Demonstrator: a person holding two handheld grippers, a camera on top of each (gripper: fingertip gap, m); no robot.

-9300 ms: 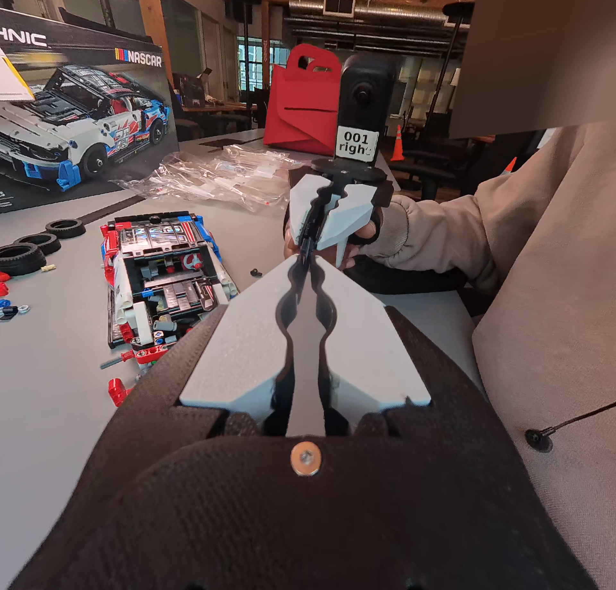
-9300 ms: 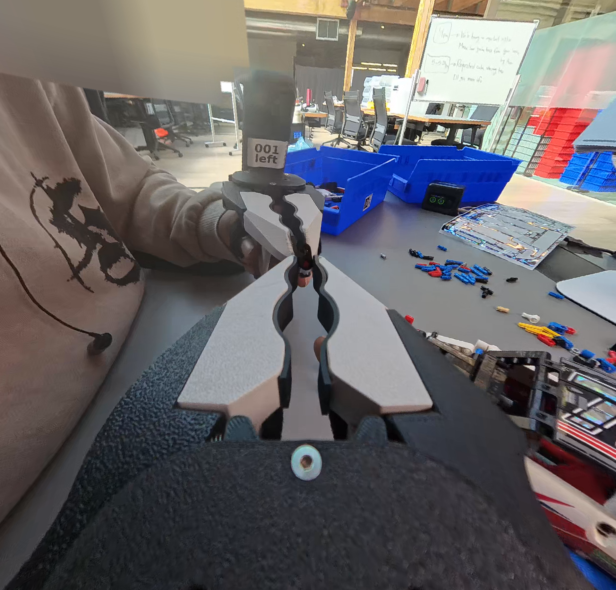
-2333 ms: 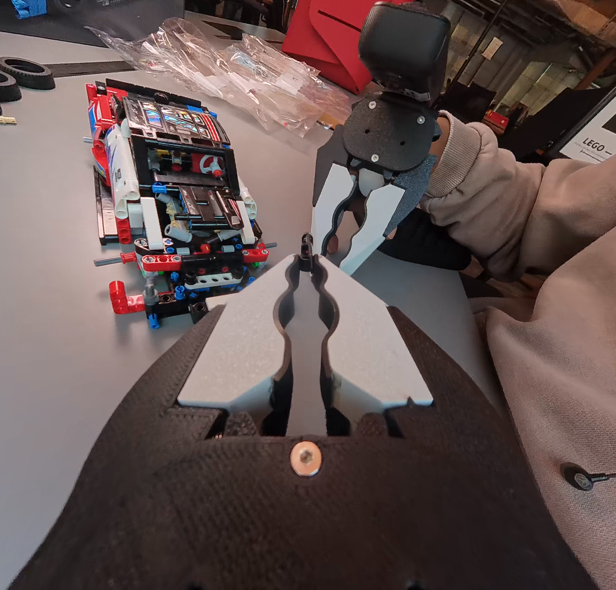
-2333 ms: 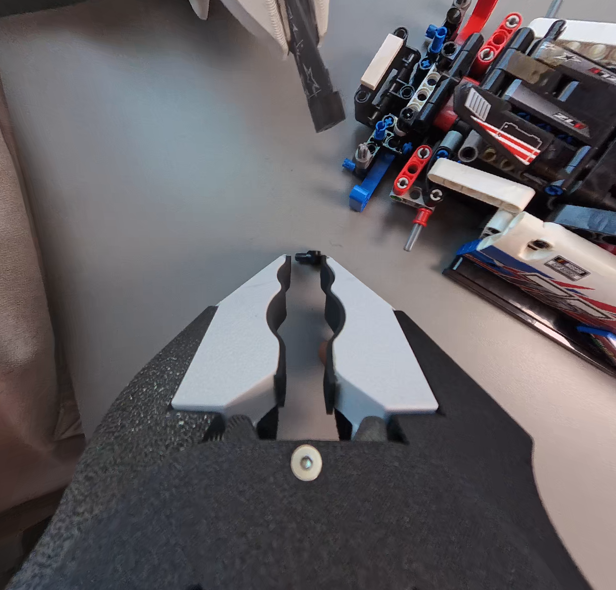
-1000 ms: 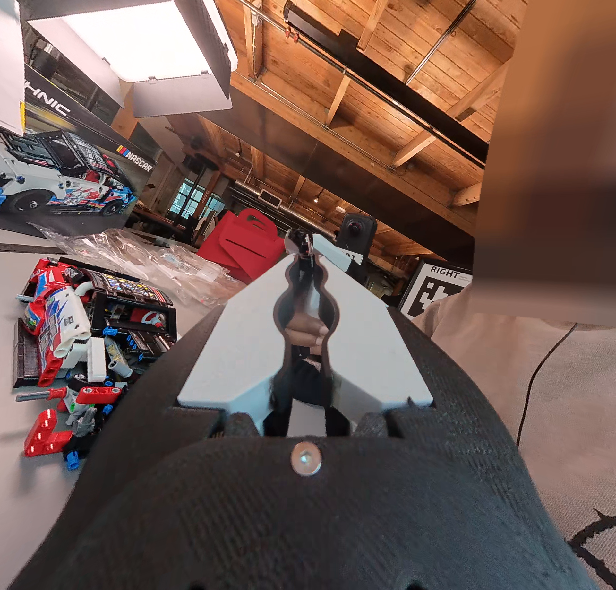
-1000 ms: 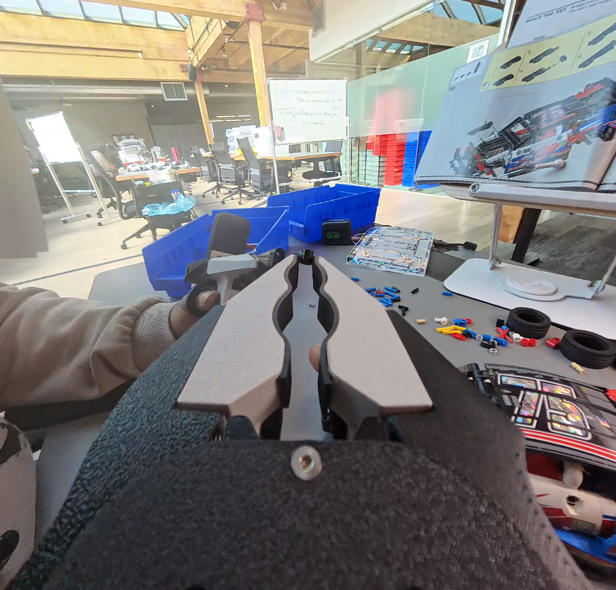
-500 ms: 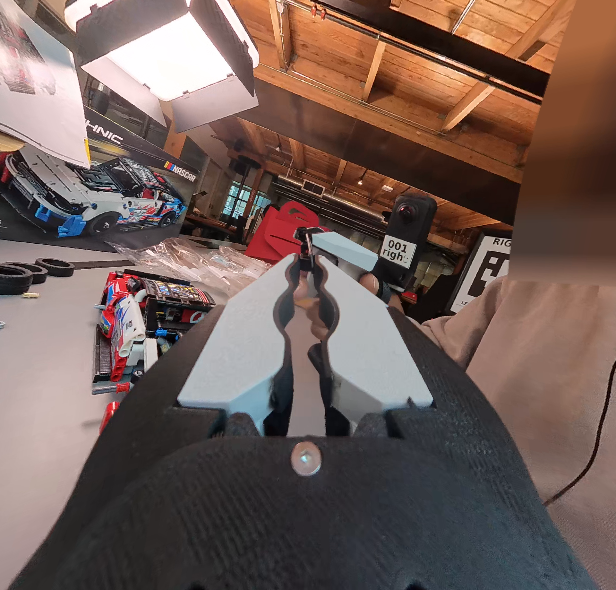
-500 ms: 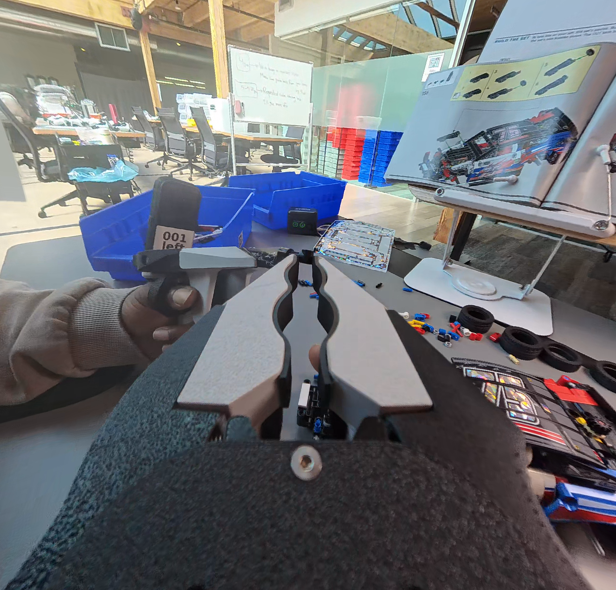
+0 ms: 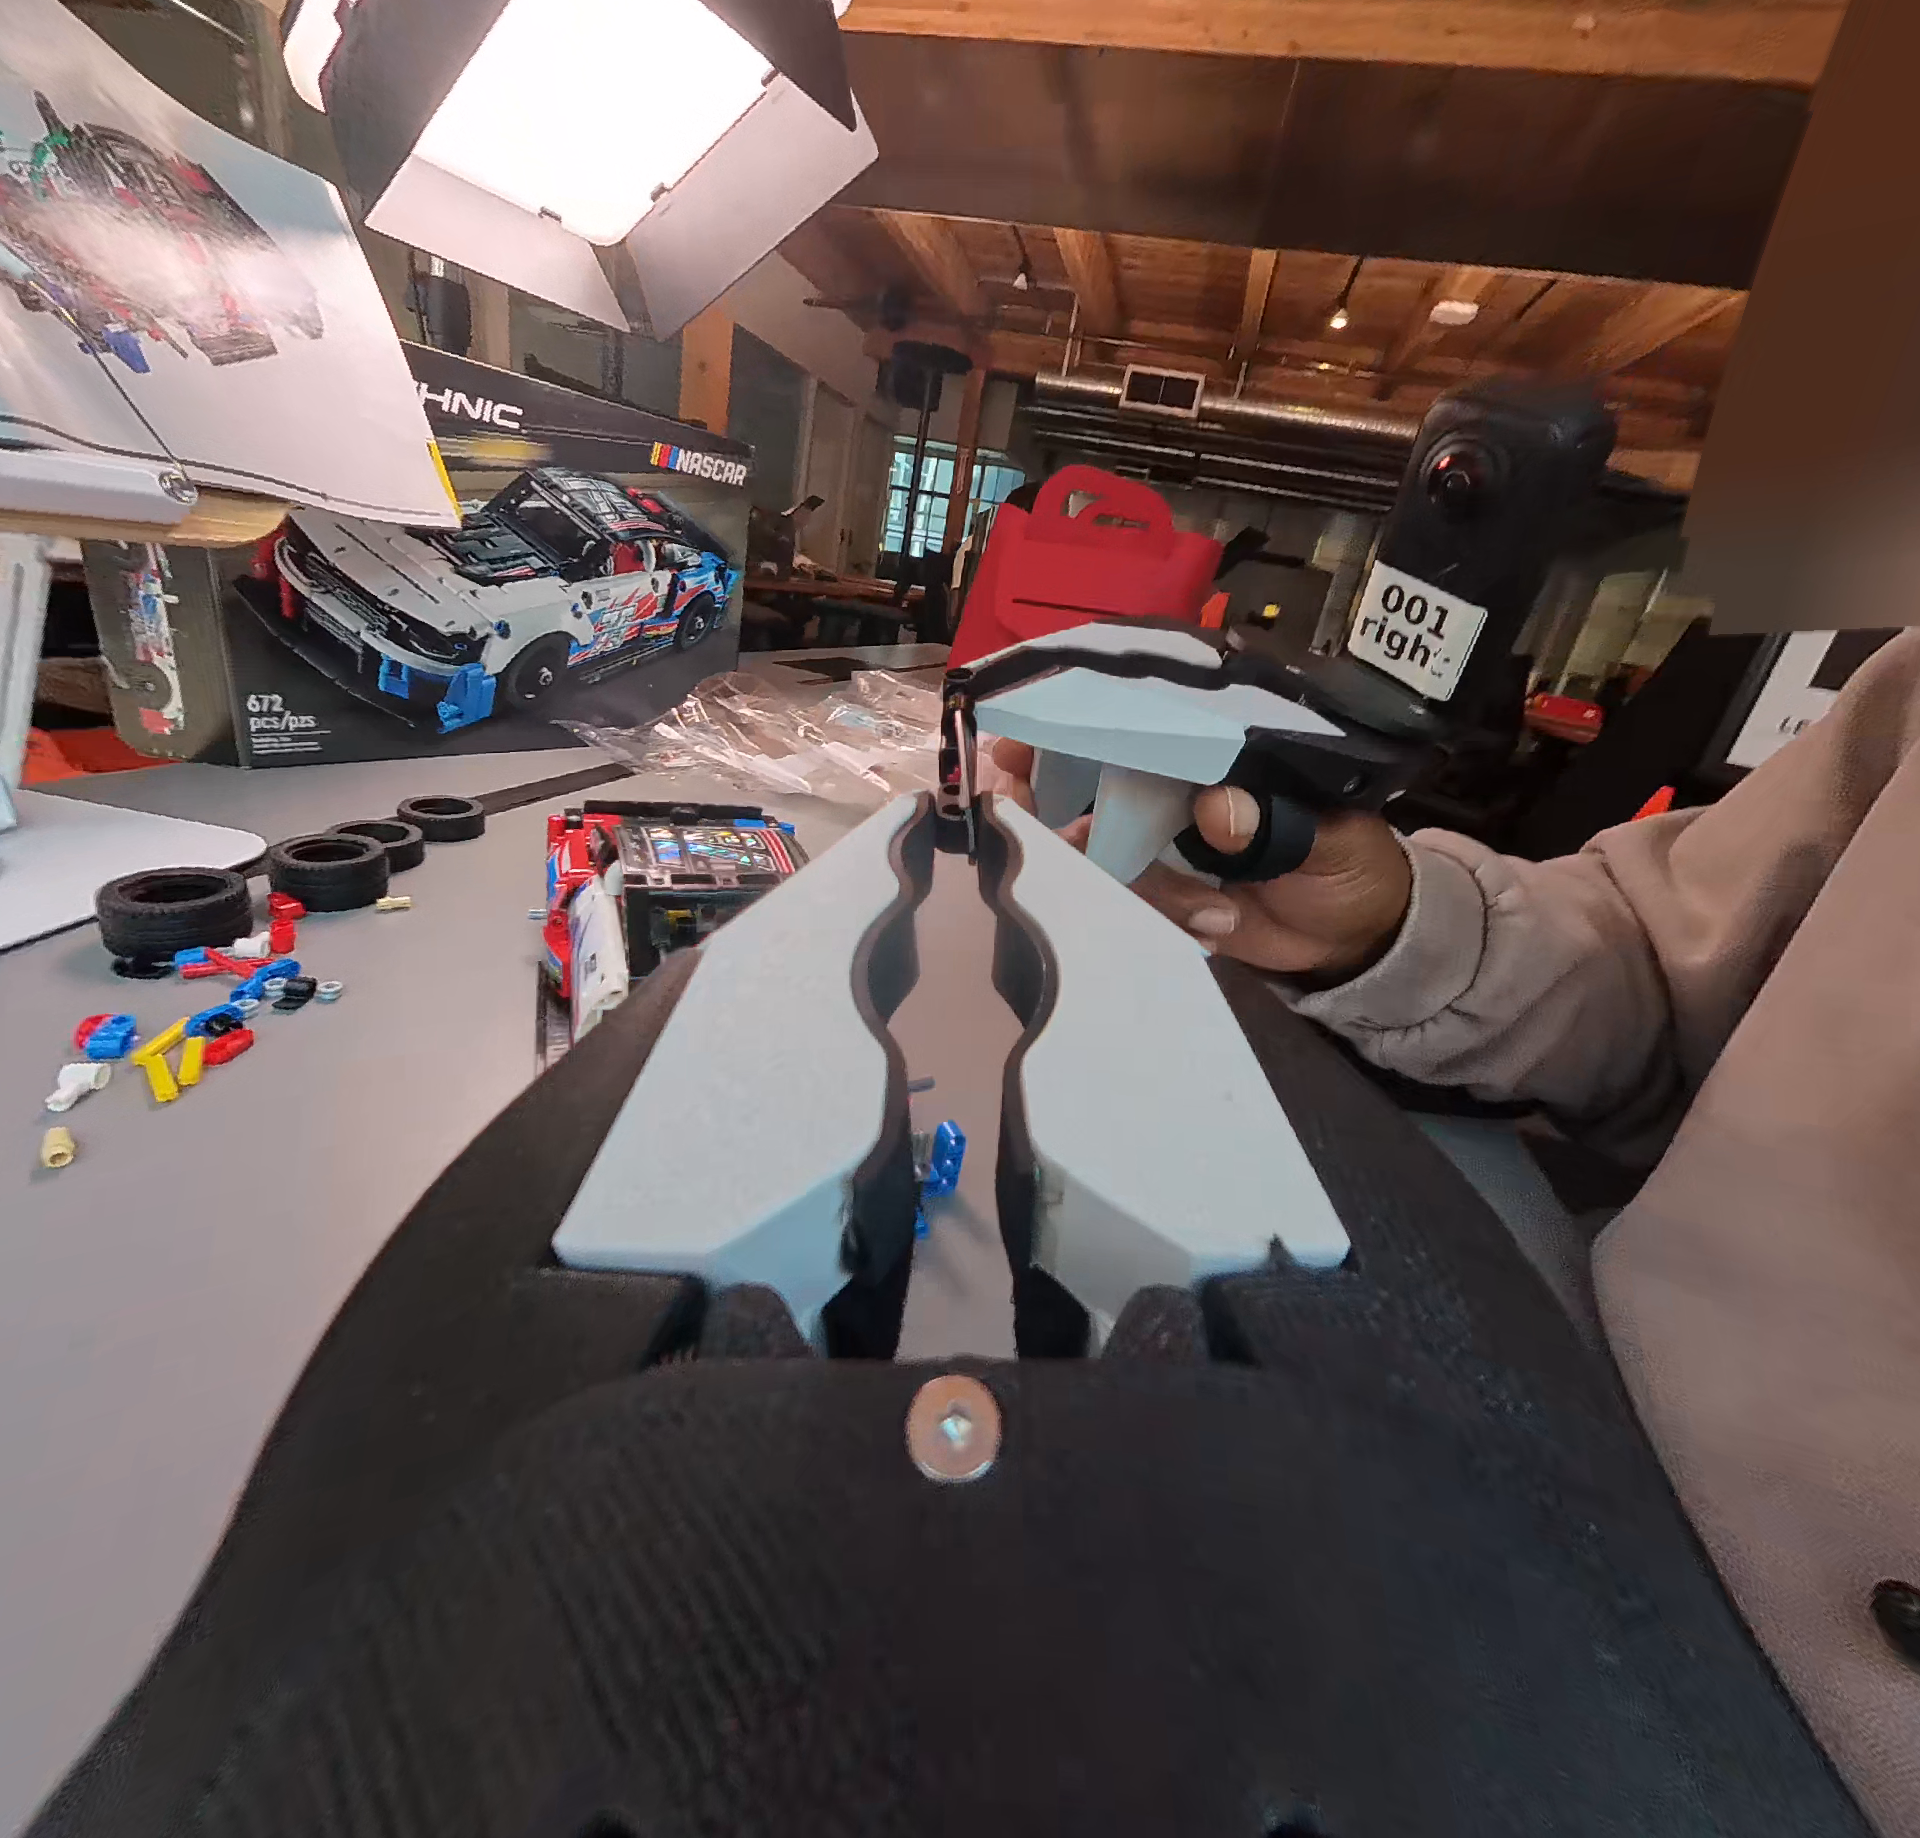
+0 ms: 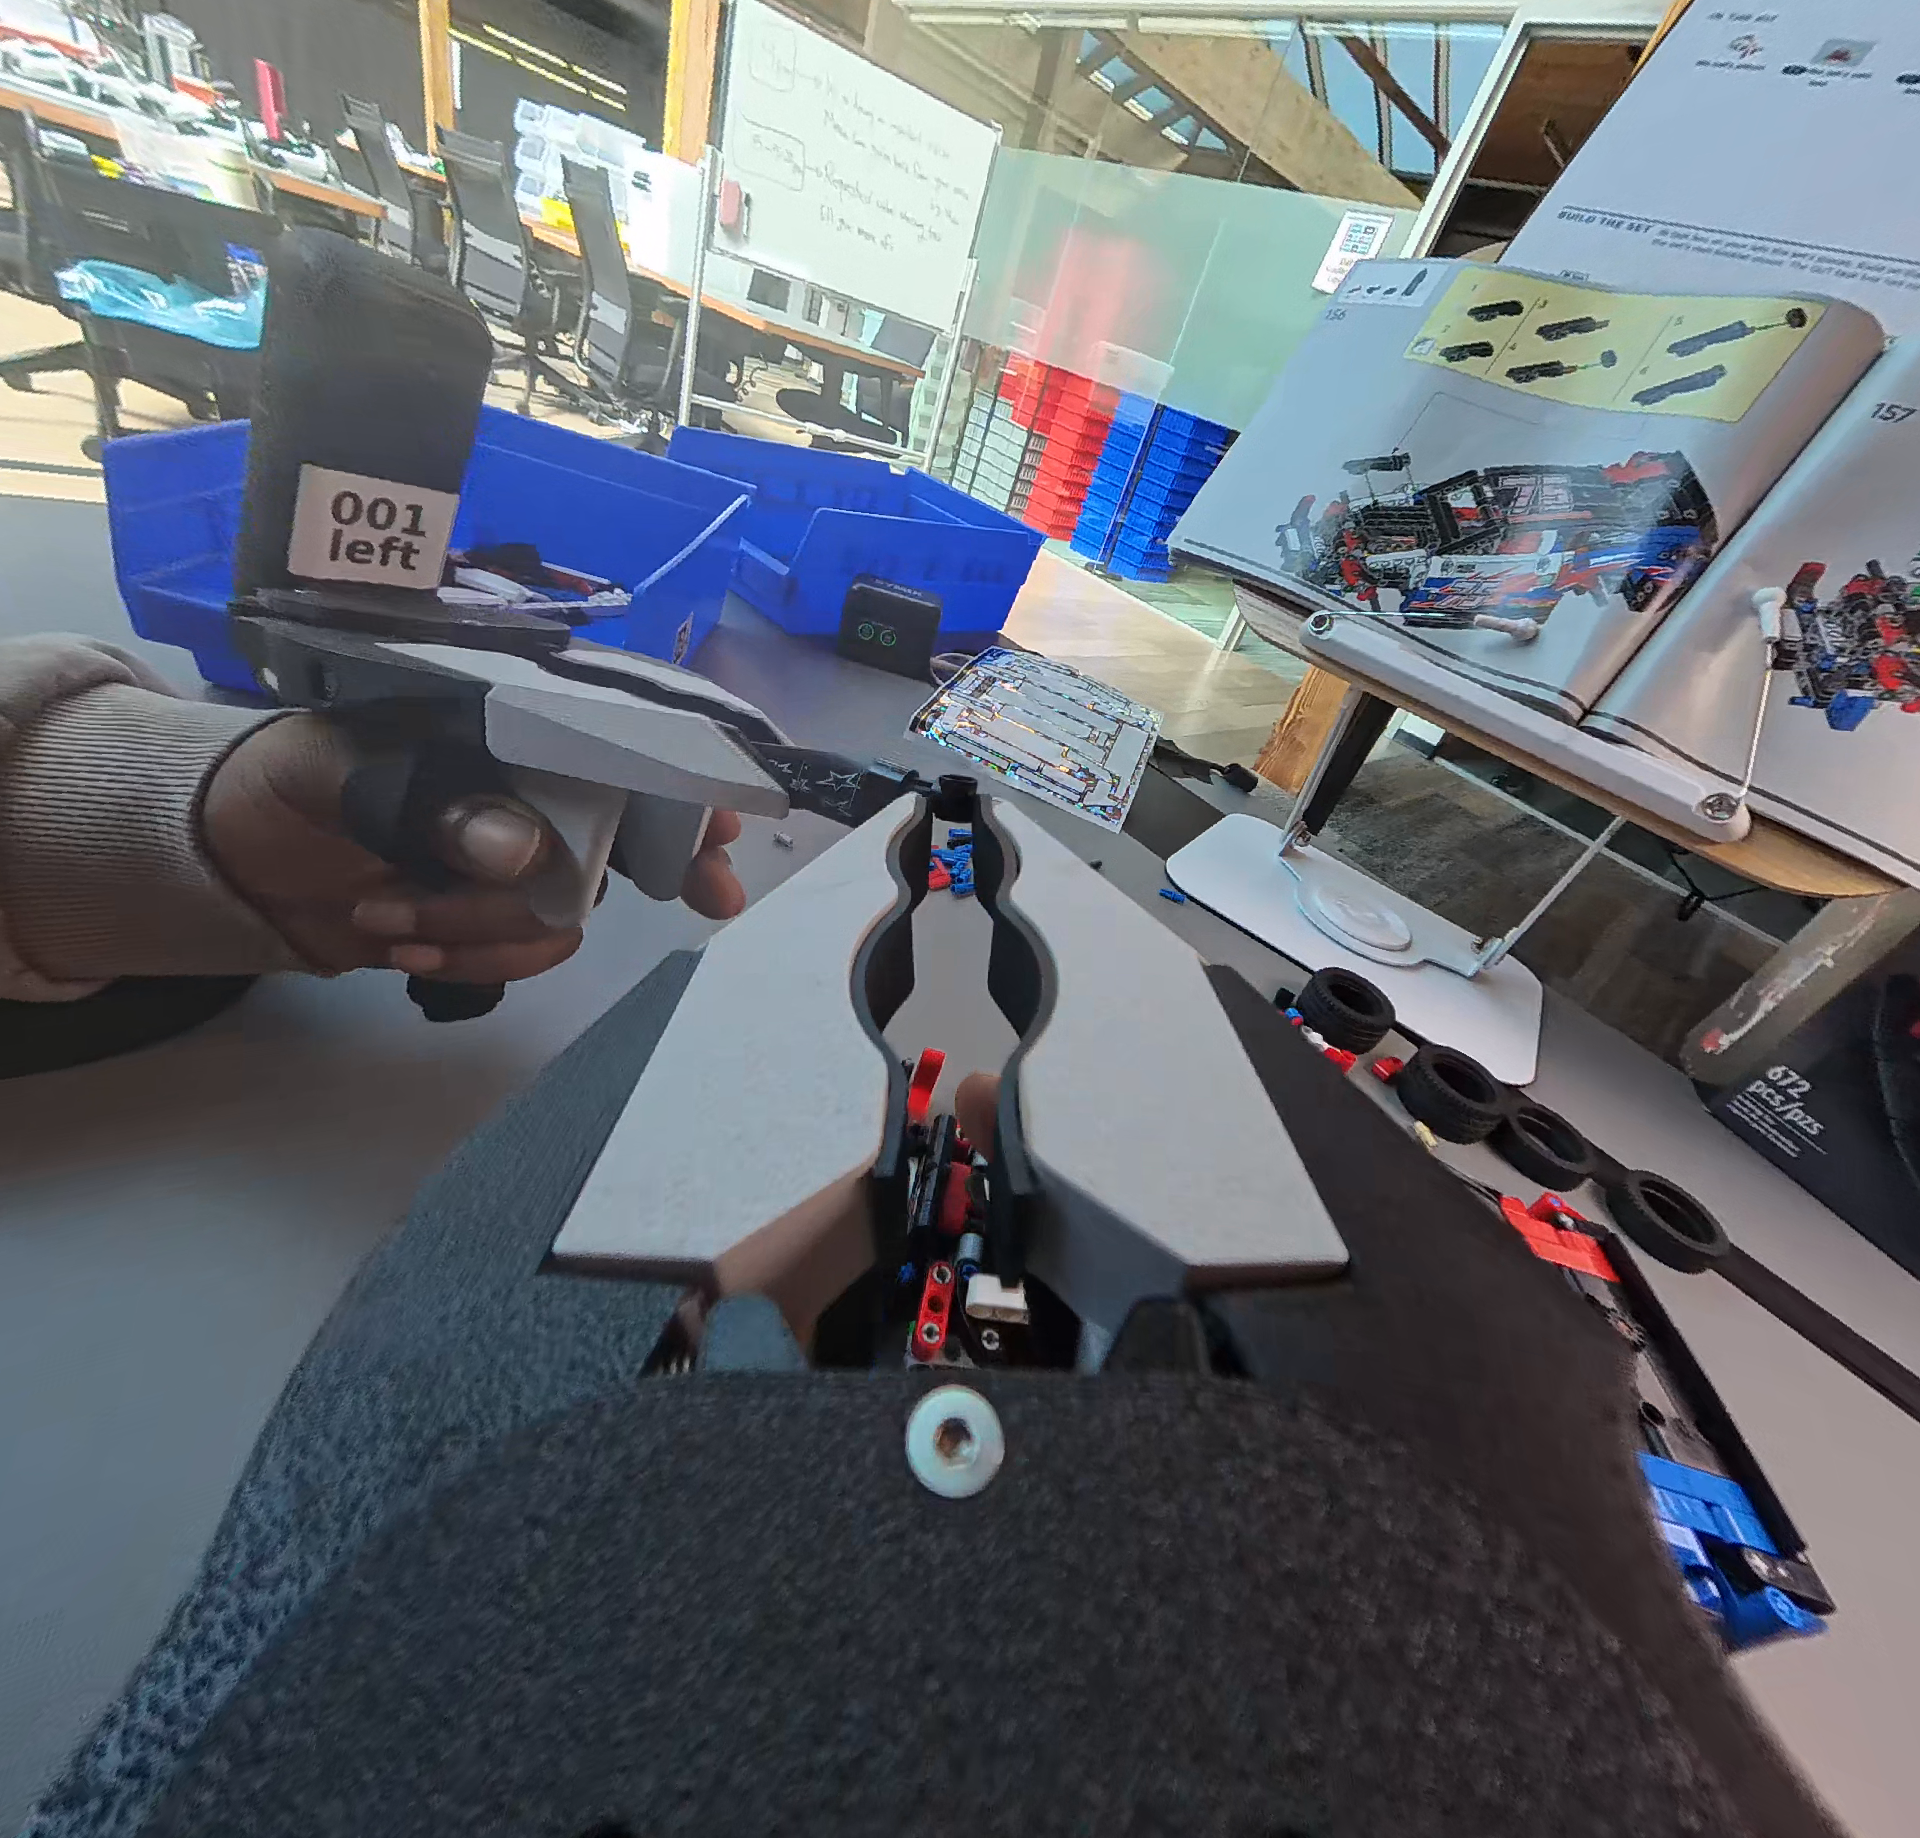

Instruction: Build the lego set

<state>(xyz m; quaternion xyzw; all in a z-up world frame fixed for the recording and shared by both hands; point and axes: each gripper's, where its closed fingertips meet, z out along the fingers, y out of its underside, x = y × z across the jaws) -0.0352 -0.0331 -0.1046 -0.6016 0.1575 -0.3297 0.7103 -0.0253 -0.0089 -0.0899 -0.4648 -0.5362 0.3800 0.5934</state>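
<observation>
Black strip [image 10: 821, 782]: long flat lego piece with small star marks, pinched at one end by the left gripper [image 9: 954, 820], held above the table [image 9: 260, 1269]; its free end meets a small black pin [image 10: 951, 789] in mid-air.

Black pin: clamped at the tips of the right gripper [image 10: 951, 801], jaws pressed together on it. In the left wrist view the right gripper [image 9: 961, 692] reaches in from 3 o'clock, tips just above the left gripper's tips.

Left gripper: jaws closed on the strip; seen in the right wrist view at 9 o'clock [image 10: 774, 780], a hand [image 10: 416, 874] on its handle.

Car model [image 9: 644, 884]: part-built, red, white and black, on the table at 10 o'clock of the left gripper's tips.

Loose pieces [image 9: 177, 1019]: red, blue, yellow, white, scattered at 9 o'clock of the car.

Tyres [image 9: 312, 869]: black, in a row beyond the loose pieces.

Set box [image 9: 436, 593]: standing at 11 o'clock, behind the tyres.

Instruction book [image 10: 1579, 500]: open on a white stand, 2 o'clock in the right wrist view.

Blue bins [image 10: 727, 541]: two, far table edge, 11 o'clock.
</observation>
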